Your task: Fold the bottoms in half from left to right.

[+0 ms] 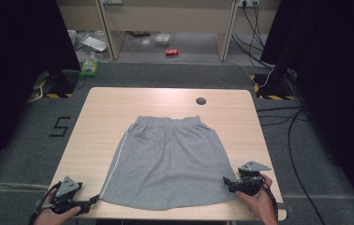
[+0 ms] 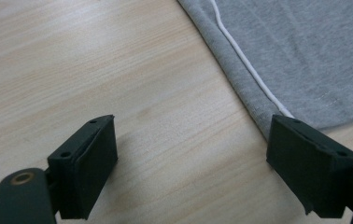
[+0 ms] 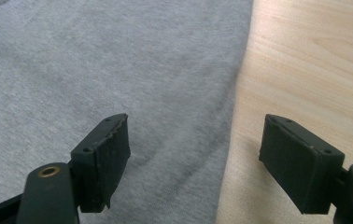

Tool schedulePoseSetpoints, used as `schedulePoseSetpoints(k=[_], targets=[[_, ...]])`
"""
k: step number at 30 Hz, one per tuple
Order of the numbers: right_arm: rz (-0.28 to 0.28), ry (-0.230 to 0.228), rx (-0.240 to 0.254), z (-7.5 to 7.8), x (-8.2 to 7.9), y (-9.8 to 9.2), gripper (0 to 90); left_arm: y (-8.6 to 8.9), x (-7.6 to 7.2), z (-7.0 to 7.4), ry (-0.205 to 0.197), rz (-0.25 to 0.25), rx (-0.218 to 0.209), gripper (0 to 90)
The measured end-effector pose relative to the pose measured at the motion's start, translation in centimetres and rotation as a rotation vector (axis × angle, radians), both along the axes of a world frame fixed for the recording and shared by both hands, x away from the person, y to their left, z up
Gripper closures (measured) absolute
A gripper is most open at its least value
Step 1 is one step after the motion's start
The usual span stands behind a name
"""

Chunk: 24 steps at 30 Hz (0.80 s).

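Flat on the wooden worktop [image 1: 100,108] lies a grey skirt [image 1: 168,159], waistband far, white piping [image 2: 244,60] along one seam. Left gripper [image 2: 191,163] and right gripper [image 3: 195,163] sit at its near corners, fingers spread wide, holding nothing. Beyond: a red can [image 1: 172,52], cables [image 1: 292,136], a floor-marked "5" [image 1: 59,126].

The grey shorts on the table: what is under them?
The shorts lie flat on the wooden table, whose bare top shows all around them. Whatever lies beneath the cloth is covered, though nothing bulges. Both open grippers, left and right, wait at the hem corners.
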State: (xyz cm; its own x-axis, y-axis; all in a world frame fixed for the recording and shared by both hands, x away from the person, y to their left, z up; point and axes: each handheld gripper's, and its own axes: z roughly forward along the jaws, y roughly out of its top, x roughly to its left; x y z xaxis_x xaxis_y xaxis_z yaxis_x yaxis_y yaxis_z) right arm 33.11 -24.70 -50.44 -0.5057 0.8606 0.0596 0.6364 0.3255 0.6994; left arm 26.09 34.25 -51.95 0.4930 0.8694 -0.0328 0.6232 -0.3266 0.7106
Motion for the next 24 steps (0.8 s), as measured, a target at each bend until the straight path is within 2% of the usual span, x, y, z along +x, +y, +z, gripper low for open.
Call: schedulePoseSetpoints(k=[3, 7, 10, 14, 18, 24], targets=[[-0.001, -0.001, -0.002, 0.0, 0.0, 0.0, 24.5, 0.2, 0.5, 0.2, 0.009, 0.005, -0.021, 17.3], [-0.002, 0.001, -0.002, 0.0, 0.1, 0.0, 24.5, 0.1, 1.3, 0.4, 0.012, 0.002, -0.024, 19.0], [-0.001, 0.006, 0.002, 0.0, 0.0, 0.1, 24.5, -0.1, 2.4, 0.6, 0.014, -0.002, -0.045, 19.0], [0.002, 0.005, 0.001, -0.1, 0.0, 0.2, 24.6, -0.4, 3.8, 1.0, 0.015, -0.006, -0.045, 18.9], [0.010, 0.002, -0.001, -0.1, 0.1, 0.1, 24.6, -0.5, 5.4, 1.6, 0.006, -0.005, -0.077, 18.1], [0.006, 0.002, 0.006, -0.1, 0.1, 0.2, 24.6, -0.7, 7.3, 2.3, -0.004, 0.007, -0.088, 16.2]])
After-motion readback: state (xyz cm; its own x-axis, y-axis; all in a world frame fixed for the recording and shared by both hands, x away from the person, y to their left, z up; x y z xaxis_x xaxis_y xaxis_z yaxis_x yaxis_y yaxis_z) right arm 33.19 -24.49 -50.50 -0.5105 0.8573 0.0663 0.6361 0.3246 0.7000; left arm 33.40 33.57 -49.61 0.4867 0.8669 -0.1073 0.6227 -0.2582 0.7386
